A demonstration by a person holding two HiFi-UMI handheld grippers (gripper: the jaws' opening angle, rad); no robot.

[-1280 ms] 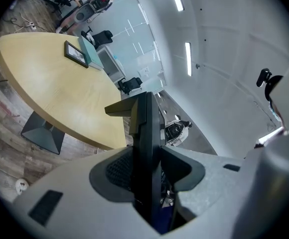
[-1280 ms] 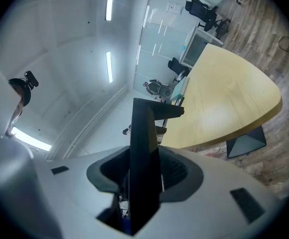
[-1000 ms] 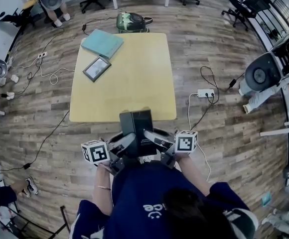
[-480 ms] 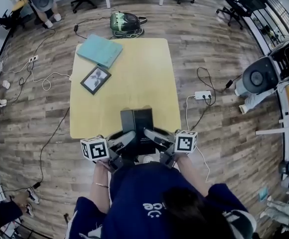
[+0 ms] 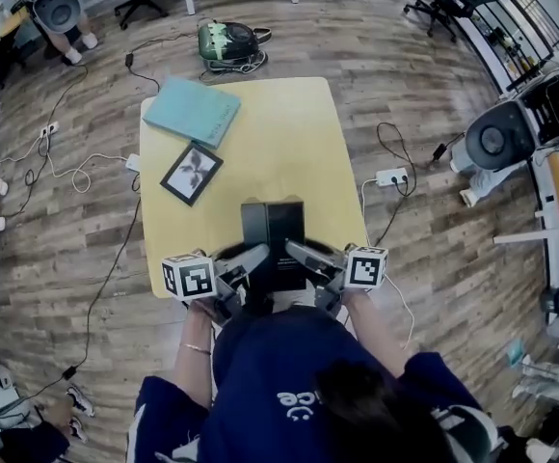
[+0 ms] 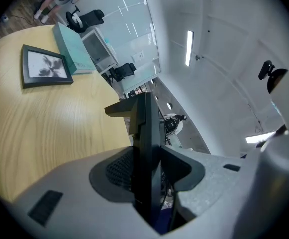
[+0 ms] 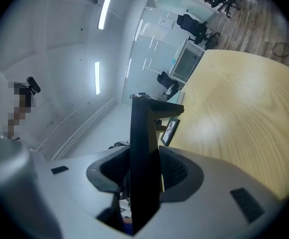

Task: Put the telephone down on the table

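the telephone (image 5: 274, 237), clamped on both sides by the left gripper (image 5: 248, 261) and the right gripper (image 5: 302, 256) over the near edge of the table (image 5: 279, 143), is judged mid-carry, and a level lowering onto the tabletop is called for next.

The left gripper (image 6: 148, 169) has its two grey jaws closed on a flat black telephone (image 6: 145, 126), seen edge-on and standing upright between the dark ribbed pads (image 6: 118, 167). Left of it spreads a pale wooden table (image 6: 40, 128). Near the table's far side lies a black-framed picture (image 6: 45, 66), and just beyond it, perhaps touching, what looks like a teal folder or book (image 6: 72, 48). A black office chair (image 6: 87, 19) stands past the table, under white ceiling strip lights (image 6: 189, 46).
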